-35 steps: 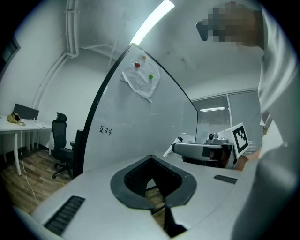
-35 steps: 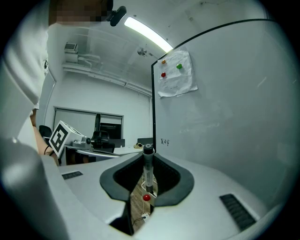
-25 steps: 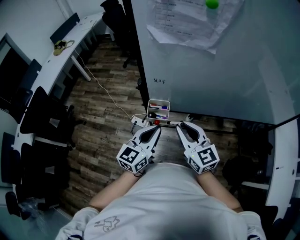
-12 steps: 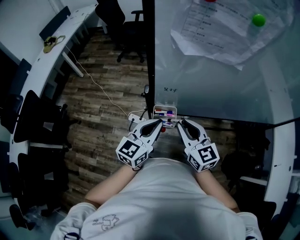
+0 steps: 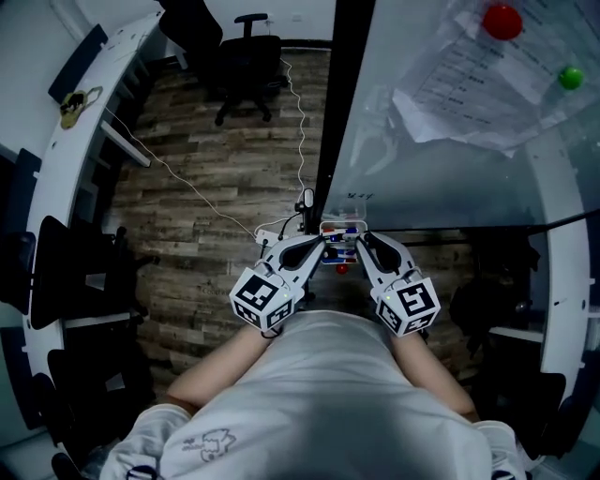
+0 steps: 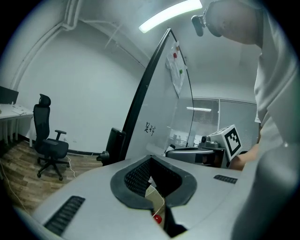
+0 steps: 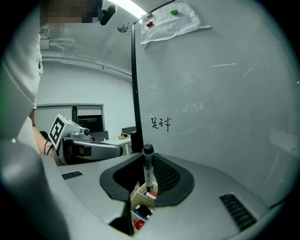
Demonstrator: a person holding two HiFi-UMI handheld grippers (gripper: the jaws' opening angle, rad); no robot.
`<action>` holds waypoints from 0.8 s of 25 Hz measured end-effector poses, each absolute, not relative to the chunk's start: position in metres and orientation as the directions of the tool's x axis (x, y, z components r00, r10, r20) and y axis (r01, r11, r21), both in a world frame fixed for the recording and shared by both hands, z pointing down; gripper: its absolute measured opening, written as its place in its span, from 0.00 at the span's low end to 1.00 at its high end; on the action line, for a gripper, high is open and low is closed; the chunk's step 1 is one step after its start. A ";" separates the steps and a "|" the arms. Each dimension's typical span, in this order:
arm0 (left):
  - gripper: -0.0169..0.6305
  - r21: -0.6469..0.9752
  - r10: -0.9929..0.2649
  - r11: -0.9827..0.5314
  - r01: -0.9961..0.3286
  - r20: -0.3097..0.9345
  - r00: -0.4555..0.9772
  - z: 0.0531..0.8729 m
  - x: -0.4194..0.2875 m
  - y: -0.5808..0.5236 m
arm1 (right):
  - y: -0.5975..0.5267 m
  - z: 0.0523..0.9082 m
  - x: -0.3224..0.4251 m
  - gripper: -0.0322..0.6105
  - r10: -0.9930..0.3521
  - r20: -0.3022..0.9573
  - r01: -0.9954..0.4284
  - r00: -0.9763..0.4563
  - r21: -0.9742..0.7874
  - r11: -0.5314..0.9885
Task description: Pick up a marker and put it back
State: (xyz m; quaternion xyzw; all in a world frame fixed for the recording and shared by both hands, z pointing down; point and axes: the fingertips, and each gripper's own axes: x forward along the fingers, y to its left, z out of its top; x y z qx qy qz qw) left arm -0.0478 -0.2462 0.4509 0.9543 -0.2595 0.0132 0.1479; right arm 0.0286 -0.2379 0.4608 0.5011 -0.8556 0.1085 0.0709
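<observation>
A small white marker tray (image 5: 339,228) hangs at the foot of the whiteboard (image 5: 441,178) and holds coloured markers. Both grippers point at it side by side. In the right gripper view a black-capped marker (image 7: 149,174) stands upright between the pads, with my right gripper (image 7: 140,164) (image 5: 362,242) shut on it. Its lower end reaches a tray compartment (image 7: 139,196). My left gripper (image 6: 151,161) (image 5: 319,247) is shut with nothing in it. Through its gap show a tray edge (image 6: 154,197) and a red blob (image 6: 157,219); what the blob is I cannot tell.
Papers (image 5: 487,84) are pinned to the whiteboard with a red magnet (image 5: 502,20) and a green magnet (image 5: 570,78). A black office chair (image 5: 246,66) stands on the wooden floor behind. A curved white desk (image 5: 56,178) runs along the left, and a cable (image 5: 187,187) crosses the floor.
The head view has swung, so the whiteboard and tray sit further right and more floor shows. Both gripper tips have closed in on the tray and now reach it.
</observation>
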 end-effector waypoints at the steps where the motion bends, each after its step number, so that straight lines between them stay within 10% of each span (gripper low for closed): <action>1: 0.03 0.277 -0.482 -0.826 -0.491 0.104 0.870 0.451 -0.050 -0.249 | -0.240 0.461 0.026 0.16 -0.846 0.233 -0.877 -0.480 -0.113 0.466; 20: 0.03 0.360 -0.545 -0.746 -0.560 0.153 0.824 0.475 -0.037 -0.270 | -0.271 0.490 0.043 0.16 -0.775 0.350 -0.843 -0.525 -0.095 0.529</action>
